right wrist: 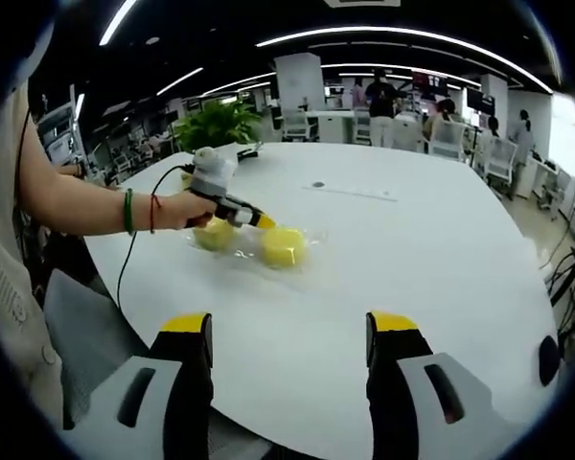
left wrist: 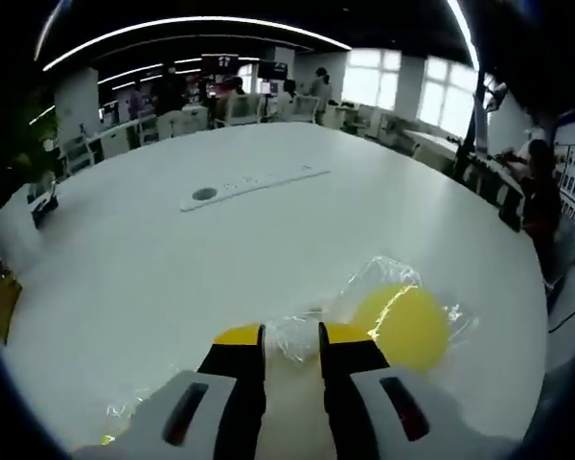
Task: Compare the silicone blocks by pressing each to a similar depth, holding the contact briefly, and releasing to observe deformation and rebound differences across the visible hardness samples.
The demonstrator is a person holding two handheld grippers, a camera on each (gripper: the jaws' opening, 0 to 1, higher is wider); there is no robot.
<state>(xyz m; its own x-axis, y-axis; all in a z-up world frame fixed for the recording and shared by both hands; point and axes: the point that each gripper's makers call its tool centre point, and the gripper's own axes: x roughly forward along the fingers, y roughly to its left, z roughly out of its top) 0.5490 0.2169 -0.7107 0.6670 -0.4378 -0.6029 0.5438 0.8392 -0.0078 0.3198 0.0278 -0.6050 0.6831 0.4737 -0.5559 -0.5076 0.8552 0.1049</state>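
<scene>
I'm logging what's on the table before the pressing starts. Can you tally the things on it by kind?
Yellow silicone blocks in clear wrap: 2, one nearer the left tool at, one beside it at
Potted green plant: 1
White strip with a round grey spot: 1
Total: 4

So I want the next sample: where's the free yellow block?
In the left gripper view, the yellow block lies in clear wrap on the table, right of the left gripper.

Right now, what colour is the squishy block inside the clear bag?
Yellow. The block shows best in the left gripper view, wrapped in a clear bag.
</scene>
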